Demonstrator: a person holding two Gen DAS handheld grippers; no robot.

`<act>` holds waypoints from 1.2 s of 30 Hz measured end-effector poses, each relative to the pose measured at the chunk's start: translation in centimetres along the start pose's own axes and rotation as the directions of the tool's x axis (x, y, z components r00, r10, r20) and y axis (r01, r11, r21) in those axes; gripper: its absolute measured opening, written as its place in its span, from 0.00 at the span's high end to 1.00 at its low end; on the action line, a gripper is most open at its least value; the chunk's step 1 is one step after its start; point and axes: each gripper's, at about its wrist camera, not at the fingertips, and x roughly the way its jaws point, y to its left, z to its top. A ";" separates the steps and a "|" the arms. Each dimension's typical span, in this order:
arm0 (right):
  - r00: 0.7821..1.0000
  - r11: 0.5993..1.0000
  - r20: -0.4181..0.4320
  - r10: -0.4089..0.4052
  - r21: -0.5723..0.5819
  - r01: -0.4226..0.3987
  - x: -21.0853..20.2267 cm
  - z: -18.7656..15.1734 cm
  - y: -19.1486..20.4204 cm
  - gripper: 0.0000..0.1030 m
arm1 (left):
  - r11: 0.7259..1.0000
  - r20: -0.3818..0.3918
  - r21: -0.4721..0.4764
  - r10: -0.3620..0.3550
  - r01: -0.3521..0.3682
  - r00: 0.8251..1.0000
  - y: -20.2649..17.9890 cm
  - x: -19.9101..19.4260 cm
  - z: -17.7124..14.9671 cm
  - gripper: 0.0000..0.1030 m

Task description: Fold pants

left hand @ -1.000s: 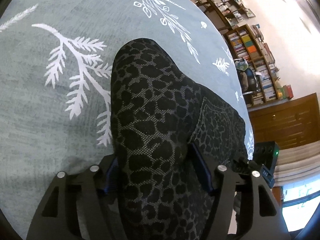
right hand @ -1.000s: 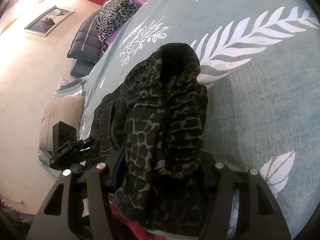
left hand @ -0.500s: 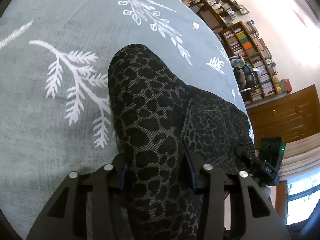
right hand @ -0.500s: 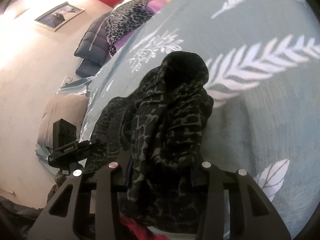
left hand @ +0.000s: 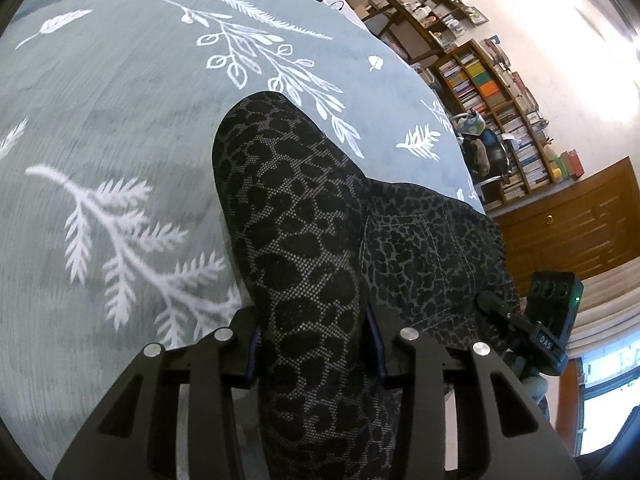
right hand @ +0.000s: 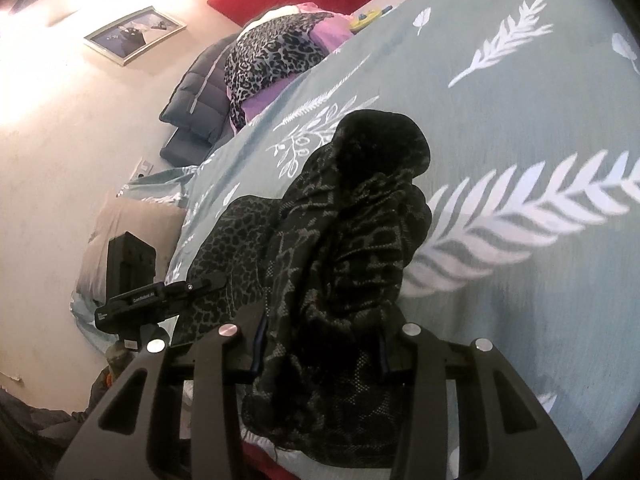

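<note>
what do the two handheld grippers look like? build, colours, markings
Both look alike: the left gripper and right gripper have matte black angular finger frames with cut-out slots, round silver bolt heads on top, and blue strips along the inner faces. Seen from the side, each carries a black camera block: white lettering shows on both bodies, and a green light on the right one. No cables or sleeves visible.

1 pr leopard pants (left hand: 304, 248); 2 grippers, left (left hand: 314, 346), right (right hand: 320, 350); 1 bedspread (left hand: 112, 92); 1 framed pic (right hand: 134, 34).
</note>
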 end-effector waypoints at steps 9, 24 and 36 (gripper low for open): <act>0.998 1.000 0.068 -0.010 -0.013 0.011 0.8 6.2 -1.1 0.61 | 0.997 0.037 0.077 0.001 -0.003 0.999 -2.5 1.8 7.1 0.62; 0.988 0.998 0.146 -0.057 0.008 0.056 7.2 20.7 -5.7 0.61 | 0.993 0.059 0.116 -0.001 -0.006 0.998 -2.1 10.4 23.1 0.62; 0.982 0.990 0.128 -0.139 0.043 0.134 11.9 25.1 -13.2 0.61 | 0.995 0.020 0.092 0.039 -0.041 0.999 1.4 18.4 28.1 0.59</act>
